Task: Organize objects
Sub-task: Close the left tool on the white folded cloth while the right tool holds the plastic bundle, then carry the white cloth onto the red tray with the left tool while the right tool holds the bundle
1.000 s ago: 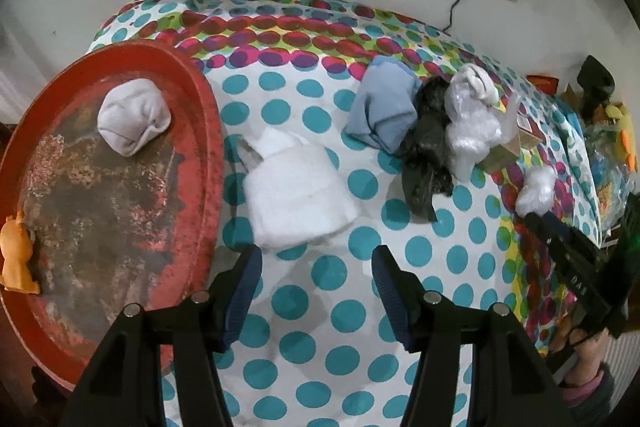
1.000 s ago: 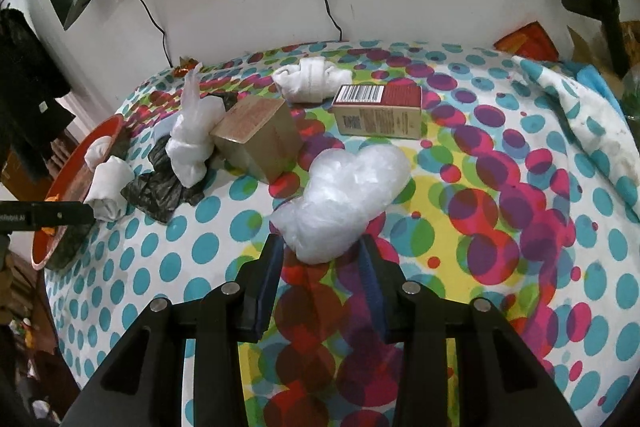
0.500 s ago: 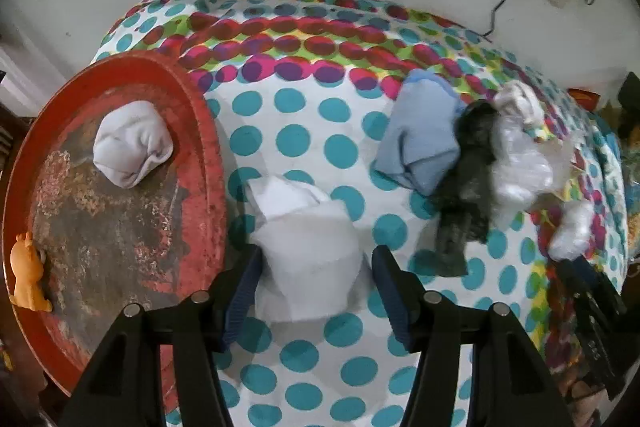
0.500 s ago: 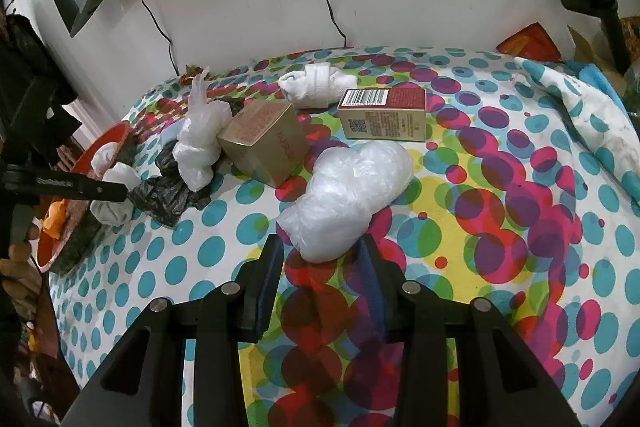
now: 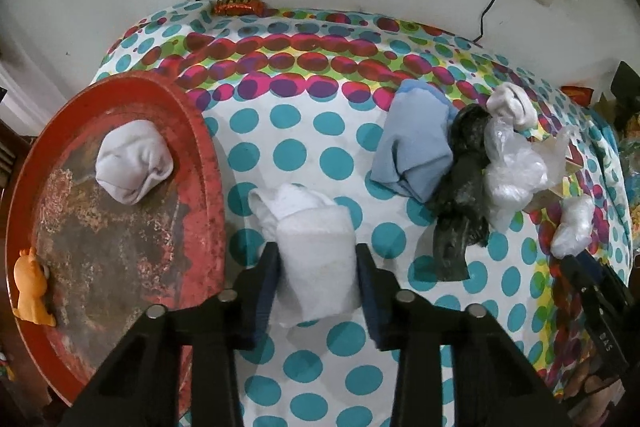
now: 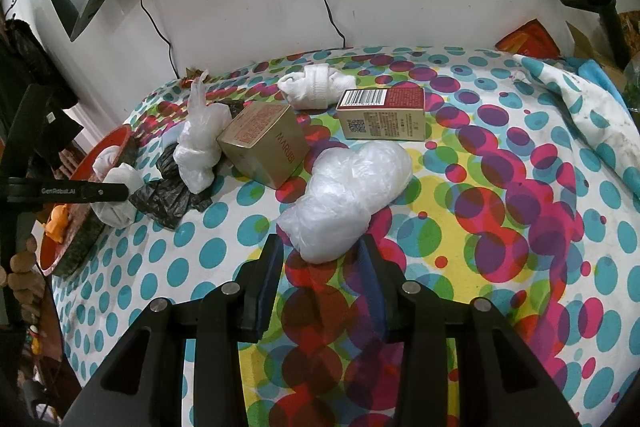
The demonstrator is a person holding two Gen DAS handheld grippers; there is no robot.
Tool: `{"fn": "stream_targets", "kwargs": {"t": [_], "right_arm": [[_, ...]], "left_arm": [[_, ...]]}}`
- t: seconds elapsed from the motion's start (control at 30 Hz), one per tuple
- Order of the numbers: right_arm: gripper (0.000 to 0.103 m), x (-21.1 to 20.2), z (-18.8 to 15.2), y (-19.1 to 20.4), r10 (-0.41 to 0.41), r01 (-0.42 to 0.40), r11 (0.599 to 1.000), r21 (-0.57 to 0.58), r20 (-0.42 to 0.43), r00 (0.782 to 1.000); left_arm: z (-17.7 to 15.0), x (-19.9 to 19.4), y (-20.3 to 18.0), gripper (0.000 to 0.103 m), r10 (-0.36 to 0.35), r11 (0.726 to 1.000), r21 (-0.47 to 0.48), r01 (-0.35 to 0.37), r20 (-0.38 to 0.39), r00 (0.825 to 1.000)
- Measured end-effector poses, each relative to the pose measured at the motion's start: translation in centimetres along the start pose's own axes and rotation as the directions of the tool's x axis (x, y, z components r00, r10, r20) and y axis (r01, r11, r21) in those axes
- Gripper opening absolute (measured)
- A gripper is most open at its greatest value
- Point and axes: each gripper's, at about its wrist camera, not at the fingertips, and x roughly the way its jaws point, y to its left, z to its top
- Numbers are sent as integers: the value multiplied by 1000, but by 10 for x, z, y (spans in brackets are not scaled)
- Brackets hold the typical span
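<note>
My left gripper (image 5: 318,267) points steeply down at the dotted tablecloth. Its jaws are closing, and the pads squeeze a rolled white cloth (image 5: 316,247) between them. Just left of it lies a worn red tray (image 5: 192,131) holding a balled white sock (image 5: 134,163) and an orange toy (image 5: 32,287). The right gripper (image 6: 322,255) rests low on the cloth, its narrow jaws pinching the near end of a white plastic bag (image 6: 348,195). The right wrist view also catches the left gripper's finger (image 6: 80,191) against the white cloth (image 6: 118,203).
Between the grippers lie a blue cloth (image 5: 416,155), a black bag (image 5: 460,187) and a knotted clear bag (image 6: 200,151). A gold box (image 6: 268,147), a barcoded box (image 6: 380,115) and a white sock roll (image 6: 316,89) sit behind. The wall has sockets and cables.
The left gripper moved forward until the white cloth lay between its fingers, then its jaws narrowed onto it. The right gripper and its plastic bag stayed put.
</note>
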Motion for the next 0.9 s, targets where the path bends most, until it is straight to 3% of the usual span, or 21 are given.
{"fn": "stream_targets", "kwargs": {"t": [0.13,0.33,0.6,0.9], "right_arm": [[37,-1,0,-1,-4,4,1000,4,5,1000],[37,-2,0,-4,-13,13,1000,14,11,1000],[37,-7,-4,2,-35,35,999,2,13,999],[37,-21,-9,14,-55,55,998,-15,27,998]], "left_arm": [[-4,-5,1,34,-49,999,-7,49,-5,999],[-11,-22,-1,34,-53,998,23,53,19,998],[-18,-45,9,34,-46,998,32,45,42,998],[-28,-71,47,34,-12,1000,-5,12,74,997]]}}
